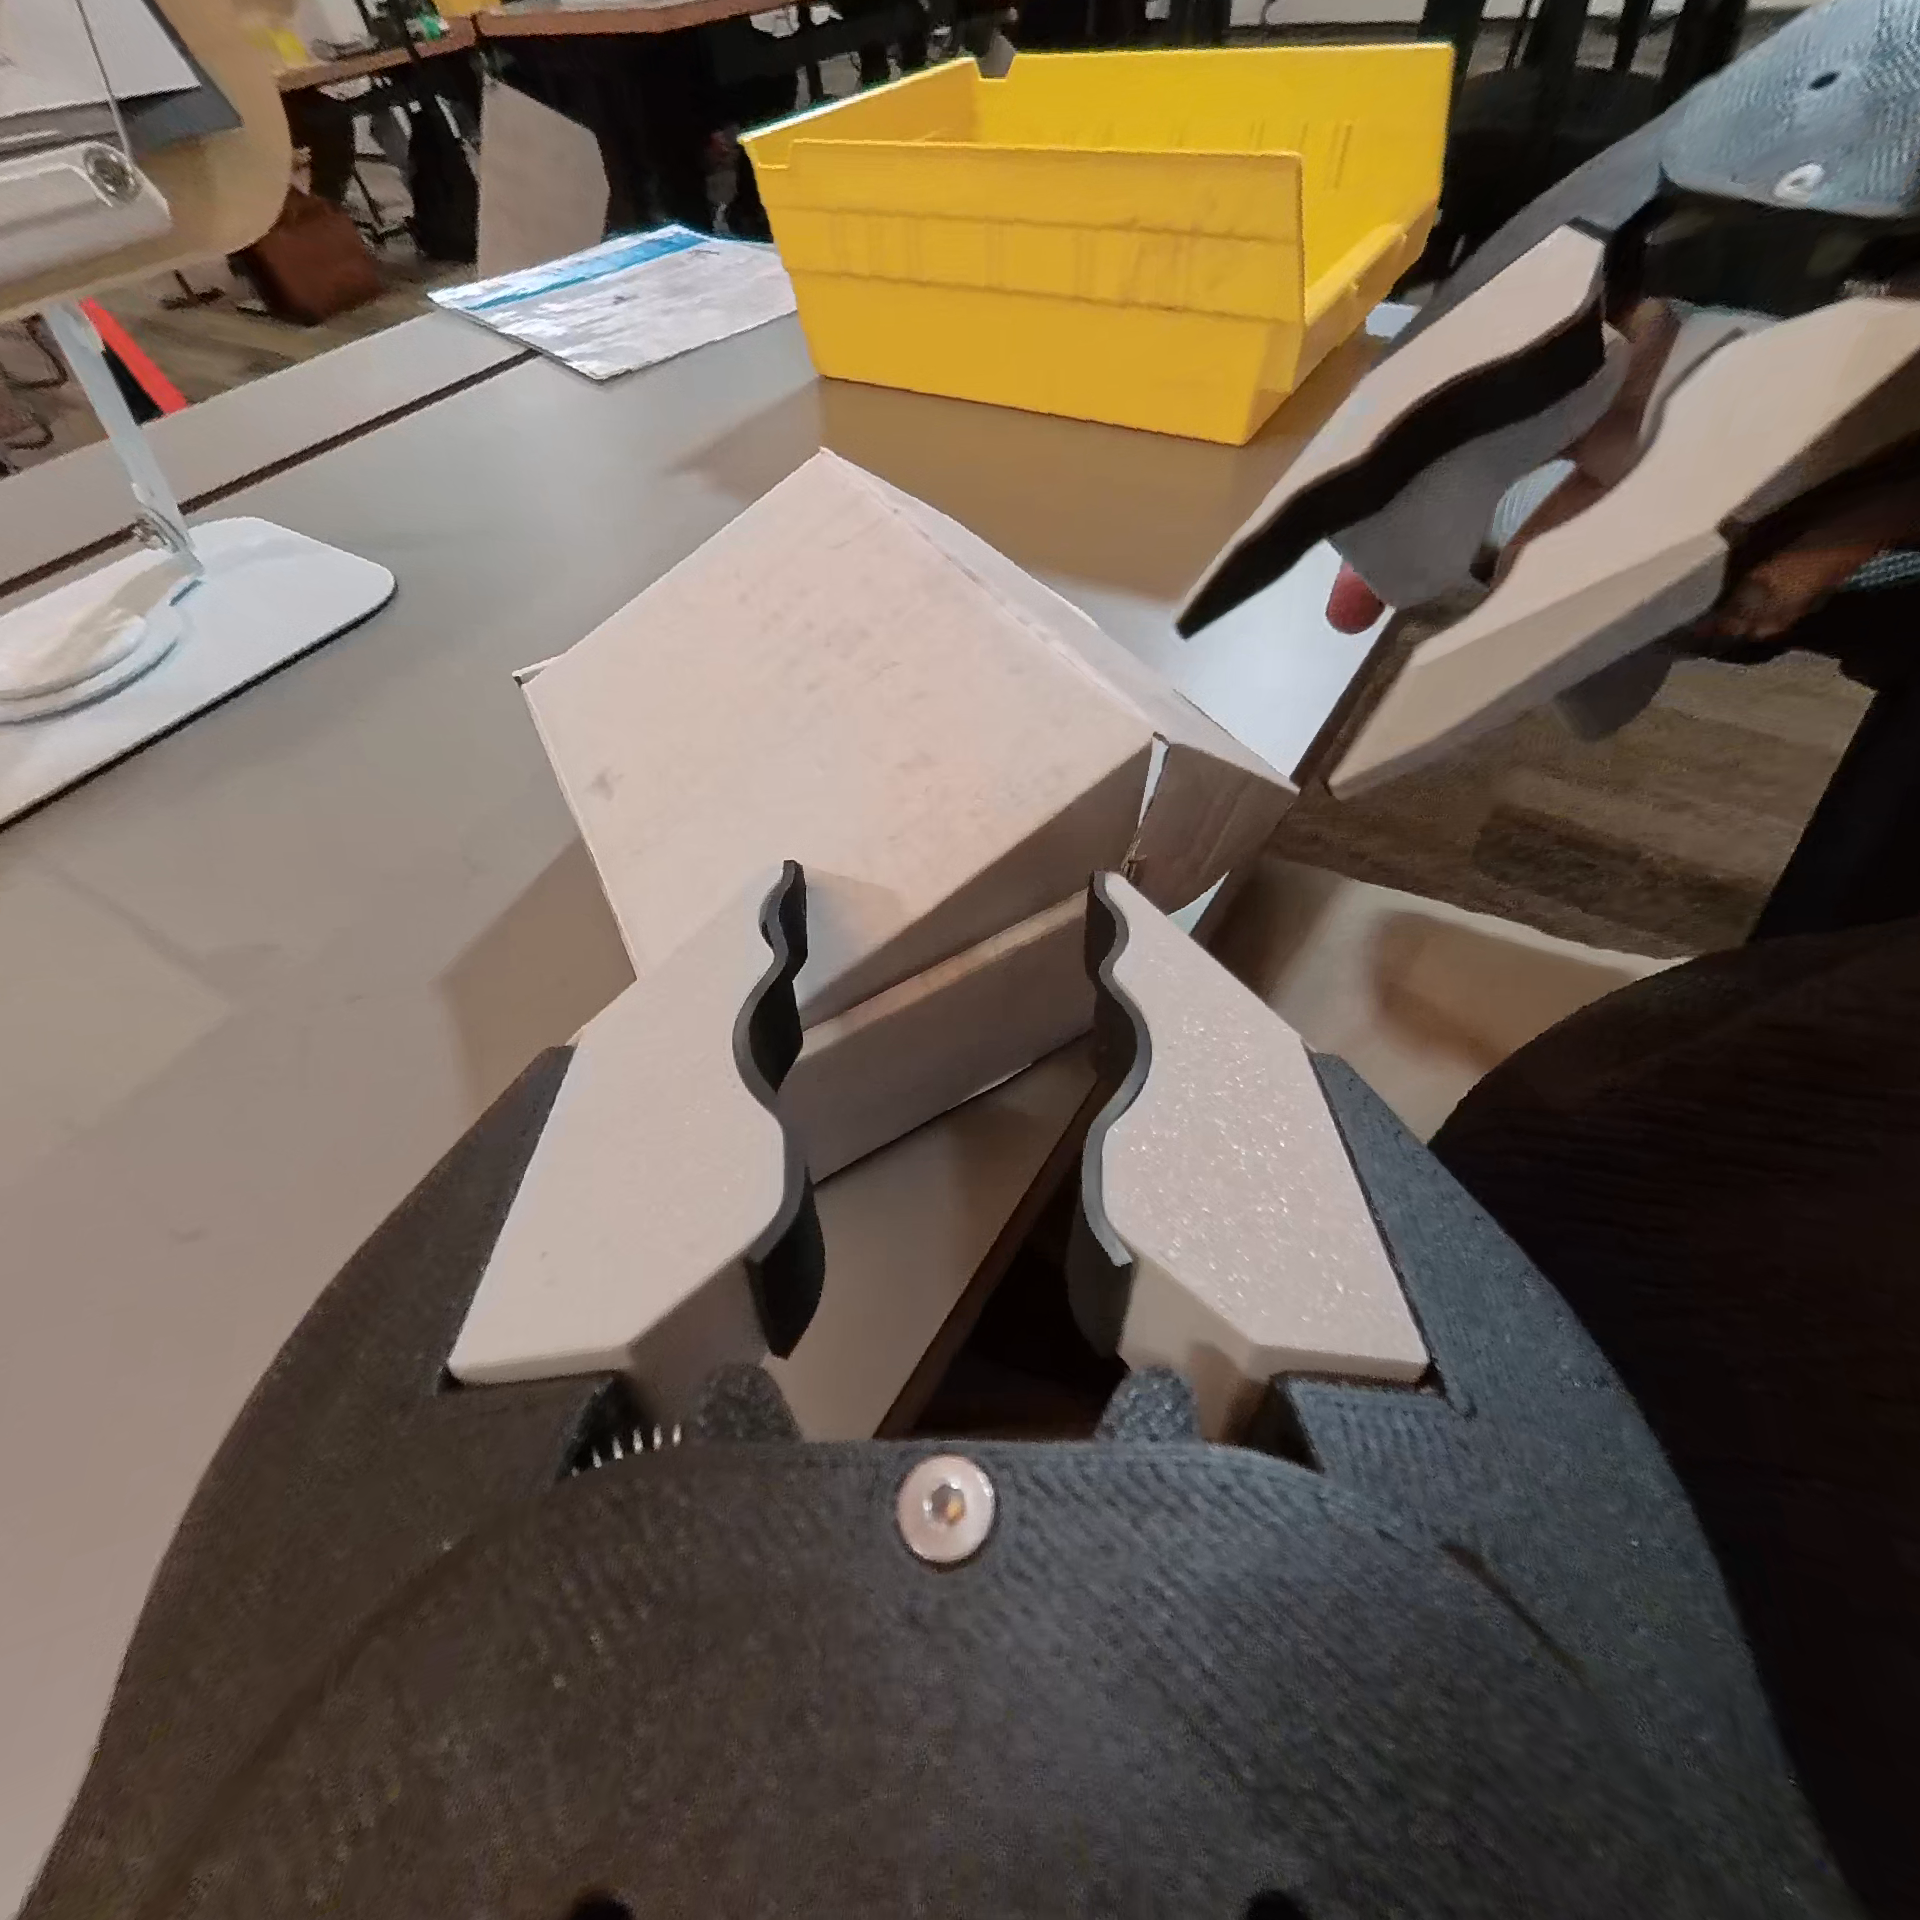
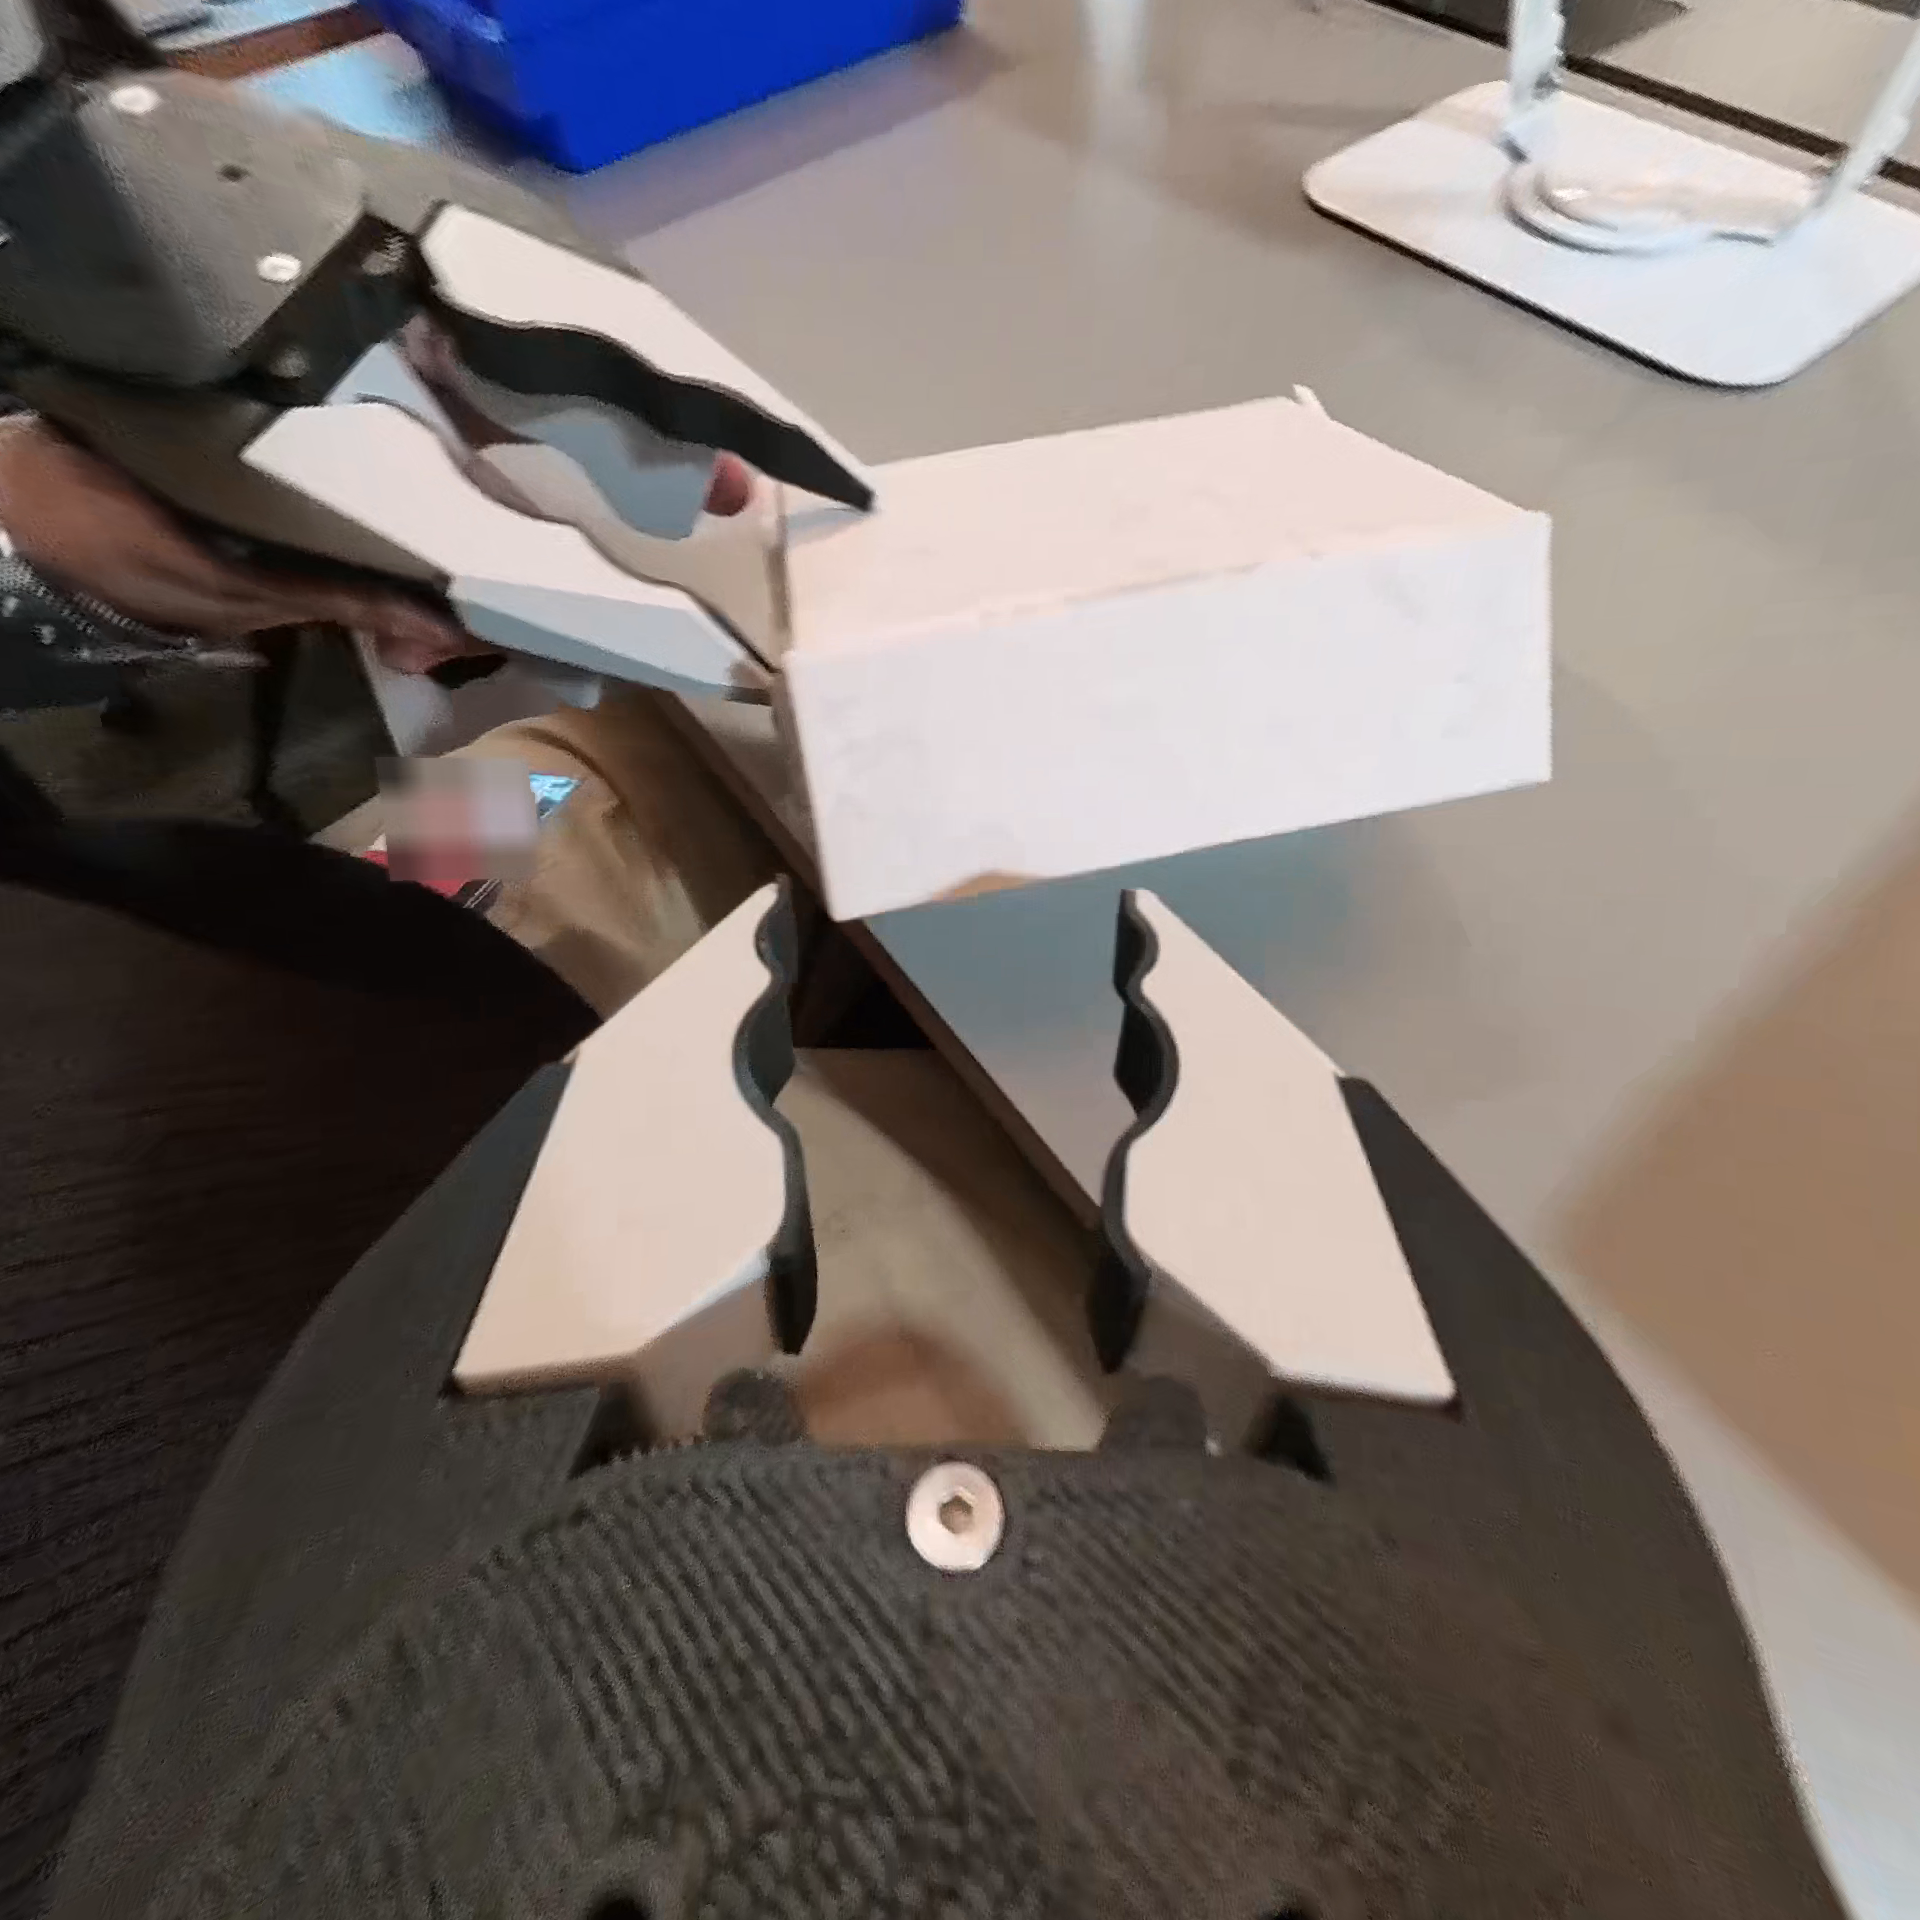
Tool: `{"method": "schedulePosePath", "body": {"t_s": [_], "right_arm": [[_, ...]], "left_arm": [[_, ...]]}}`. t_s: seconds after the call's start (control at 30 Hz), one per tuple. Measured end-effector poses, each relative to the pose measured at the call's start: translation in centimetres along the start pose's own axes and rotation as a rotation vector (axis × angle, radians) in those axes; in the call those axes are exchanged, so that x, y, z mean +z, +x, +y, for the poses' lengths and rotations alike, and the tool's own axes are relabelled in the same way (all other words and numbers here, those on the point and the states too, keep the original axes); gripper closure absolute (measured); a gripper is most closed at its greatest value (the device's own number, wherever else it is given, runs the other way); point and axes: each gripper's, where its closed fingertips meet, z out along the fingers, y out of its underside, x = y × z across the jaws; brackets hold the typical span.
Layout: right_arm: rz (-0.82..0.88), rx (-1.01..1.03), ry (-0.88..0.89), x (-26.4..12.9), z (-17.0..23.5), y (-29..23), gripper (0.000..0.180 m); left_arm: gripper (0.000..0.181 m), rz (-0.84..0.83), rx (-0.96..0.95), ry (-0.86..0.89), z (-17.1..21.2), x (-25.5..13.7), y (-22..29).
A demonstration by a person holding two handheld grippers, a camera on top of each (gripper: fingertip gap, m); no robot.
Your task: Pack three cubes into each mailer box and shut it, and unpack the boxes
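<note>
White box (image 1: 831,707) at the near edge of the surface (image 1: 312,935), one corner past the edge. The lid lies down but untucked, with a gap at the right front corner. No cubes are visible, so whether the box is full cannot be told.

Left tongs (image 1: 948,883): open, straddling the front wall of the box without pinching it. In the right wrist view they sit at the box's (image 2: 1164,727) left end, a thin card edge between the fingers.

Right tongs (image 2: 956,899): open and empty, tips just short of the box's lower near corner.

Step in hand, as judged: working the lid, either tucking it shut or lifting it to unpack; the pictures do not settle which. The next move likely calls for one pair of tongs to steady the box body while the other takes the lid's front edge.

Room: other tables and dark furniture behind, carpet below. On the grey surface stand a yellow bin (image 1: 1039,343) beyond the box, a blue bin (image 2: 665,73), a white monitor stand (image 1: 208,613) and a printed sheet (image 1: 623,296).
</note>
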Motion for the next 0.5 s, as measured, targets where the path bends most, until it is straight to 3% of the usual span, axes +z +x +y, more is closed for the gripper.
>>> {"method": "schedulePosePath", "body": {"t_s": [0.07,0.23,0.4,0.5], "right_arm": [[-0.014,0.082,0.01,-0.1,0.0,0.4,0.12],[-0.303,0.379,-0.031,0.8,1.0,-2.7,0.133],[-0.376,0.536,0.034,1.2,0.7,-3.2,0.137],[-0.381,0.582,0.086,1.3,0.2,-2.7,0.153]], "left_arm": [[0.127,-0.009,0.024,-0.005,0.0,0.1,0.1],[0.126,-0.019,0.041,-0.008,0.0,0.2,0.1],[0.126,-0.026,0.067,-0.01,0.0,0.3,0.3],[0.127,-0.037,0.078,-0.006,-0.1,0.4,0.4]]}}
